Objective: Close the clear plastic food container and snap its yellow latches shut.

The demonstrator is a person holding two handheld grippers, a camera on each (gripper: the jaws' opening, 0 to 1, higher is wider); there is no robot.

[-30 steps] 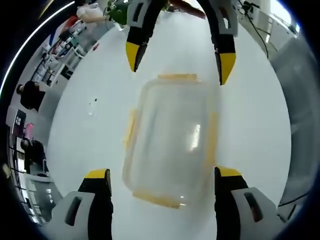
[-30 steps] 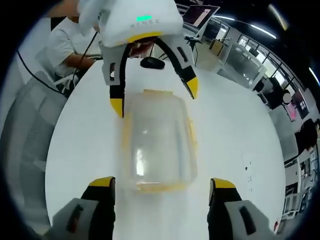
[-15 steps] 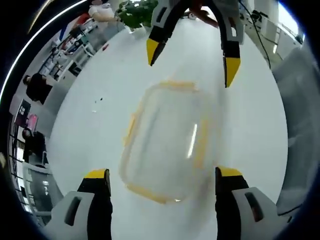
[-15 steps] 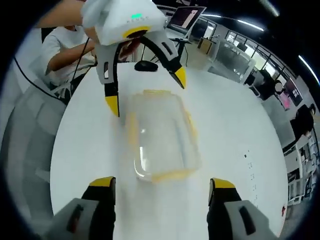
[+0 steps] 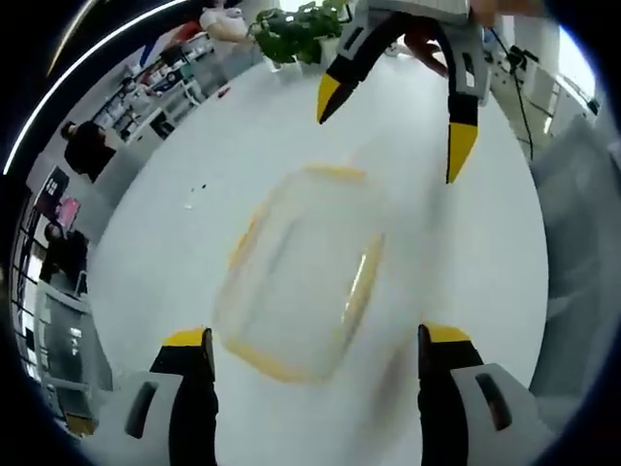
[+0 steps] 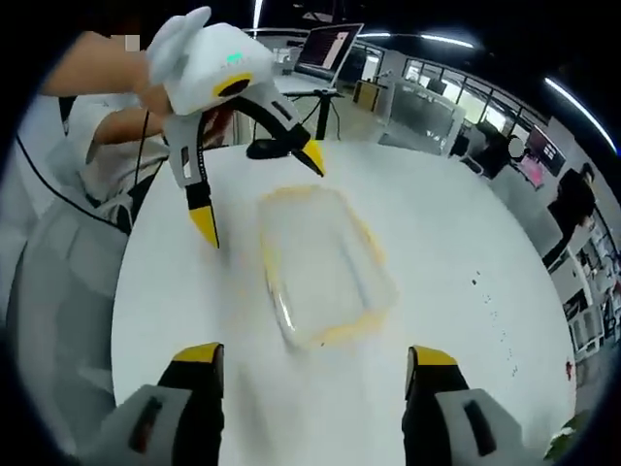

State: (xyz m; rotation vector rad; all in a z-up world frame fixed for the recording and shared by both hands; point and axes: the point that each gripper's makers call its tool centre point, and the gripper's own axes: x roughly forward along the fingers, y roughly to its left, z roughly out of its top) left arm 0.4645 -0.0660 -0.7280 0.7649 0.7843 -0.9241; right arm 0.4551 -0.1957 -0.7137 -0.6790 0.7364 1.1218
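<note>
A clear plastic food container (image 5: 296,267) with yellow latches lies flat on the white table (image 5: 485,252), its lid on top. In the left gripper view my left gripper (image 5: 315,340) stands open, its yellow-tipped jaws wide on either side of the container's near end. Beyond the container the right gripper (image 5: 393,121) hangs open above the table. In the right gripper view the container (image 6: 325,267) lies ahead of my right gripper (image 6: 315,354), which is open and holds nothing. The left gripper (image 6: 257,189) hovers open at the container's far left end. The picture is blurred by motion.
A green plant (image 5: 296,29) stands at the table's far edge. A laptop (image 6: 330,49) and a dark mouse (image 6: 270,148) sit at the table's other end. A person's hand (image 6: 209,121) holds the left gripper. Office desks and people are in the background.
Both grippers have drawn back and up from the container, which now looks smaller and further off. The container itself stays on the table. Both grippers remain open.
</note>
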